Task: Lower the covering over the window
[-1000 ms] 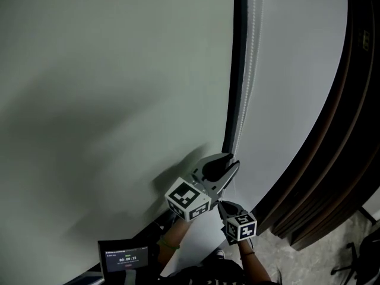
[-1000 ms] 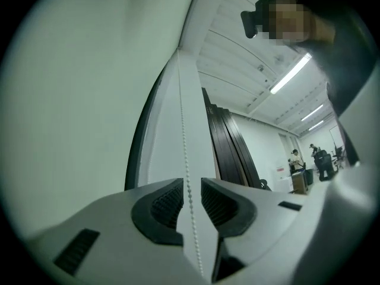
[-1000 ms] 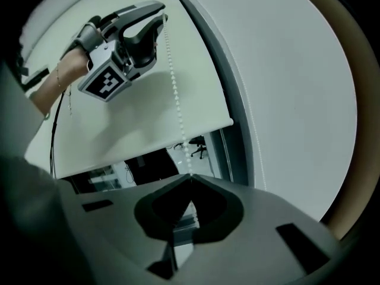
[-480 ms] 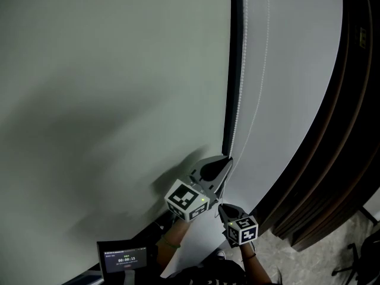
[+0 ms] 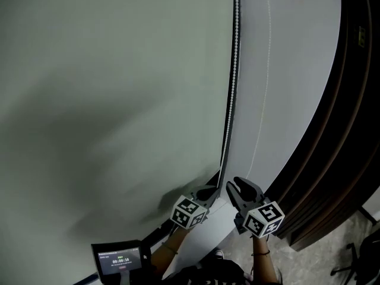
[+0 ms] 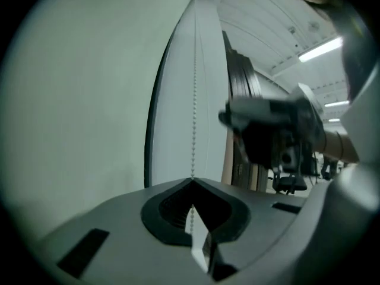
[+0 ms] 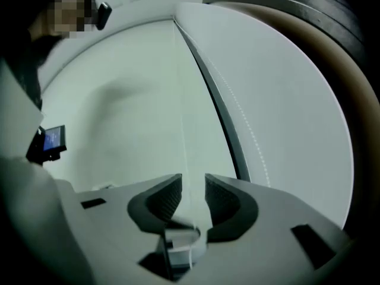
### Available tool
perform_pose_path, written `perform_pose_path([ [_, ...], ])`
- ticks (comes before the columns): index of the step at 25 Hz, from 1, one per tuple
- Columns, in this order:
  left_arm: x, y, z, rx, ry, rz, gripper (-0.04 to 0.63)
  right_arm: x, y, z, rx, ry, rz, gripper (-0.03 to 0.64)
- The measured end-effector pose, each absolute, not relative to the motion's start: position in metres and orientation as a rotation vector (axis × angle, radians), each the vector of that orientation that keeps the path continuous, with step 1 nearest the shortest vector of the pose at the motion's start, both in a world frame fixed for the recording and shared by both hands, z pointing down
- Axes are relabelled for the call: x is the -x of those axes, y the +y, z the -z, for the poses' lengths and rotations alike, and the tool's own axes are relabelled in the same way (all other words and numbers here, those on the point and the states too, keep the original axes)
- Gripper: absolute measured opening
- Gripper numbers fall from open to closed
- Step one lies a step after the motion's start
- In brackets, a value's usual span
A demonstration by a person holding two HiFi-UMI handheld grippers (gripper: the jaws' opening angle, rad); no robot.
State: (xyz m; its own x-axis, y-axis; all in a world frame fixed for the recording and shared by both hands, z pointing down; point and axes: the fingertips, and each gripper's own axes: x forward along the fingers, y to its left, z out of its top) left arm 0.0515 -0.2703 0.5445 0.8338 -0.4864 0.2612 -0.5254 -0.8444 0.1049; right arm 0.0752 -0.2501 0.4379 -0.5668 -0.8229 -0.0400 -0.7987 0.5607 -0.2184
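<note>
The head view shows the blind (image 5: 291, 70) hanging flat over the window, just right of the chain (image 5: 233, 70) and the wall (image 5: 107, 100). Only the left claw (image 6: 193, 184) view shows its jaws shut tight on the chain. The right claw (image 7: 193, 186) view shows its jaws have just been opening. They are wide apart, with a thin strand of chain loose in the gap, not pinched.

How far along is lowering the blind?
Done: the blind hangs the full height in view; bottom edge unseen. In hand: left gripper shut on the bead chain; right gripper fingers just opening, a strand loose between them. Left: probably regrip, pull until fully down.
</note>
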Motion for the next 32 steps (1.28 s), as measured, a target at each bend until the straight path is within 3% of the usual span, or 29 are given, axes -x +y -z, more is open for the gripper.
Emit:
perform_pose_path([
  [5,-0.049,-0.246,-0.621,-2.722,-0.731,-0.543,0.002,-0.064,-0.255,-0.368,1.297,2.688,0.042,0.118],
  [15,-0.058,-0.240,-0.628,-2.700,-0.710,-0.513,0.002,-0.043,-0.274,-0.311,1.229,2.616,-0.097,0.112],
  [18,-0.056,-0.242,-0.628,-2.695,-0.723,-0.496,0.002,-0.053,-0.275,-0.313,1.239,2.552,-0.052,0.020],
  [27,-0.052,-0.221,-0.645,-2.773,-0.675,-0.628,0.003,-0.057,-0.280,-0.337,1.280,2.539,-0.016,0.014],
  [32,-0.052,-0.237,-0.598,-2.795,-0.784,-0.331,0.032,-0.081,-0.281,-0.342,1.304,2.507,-0.006,0.014],
])
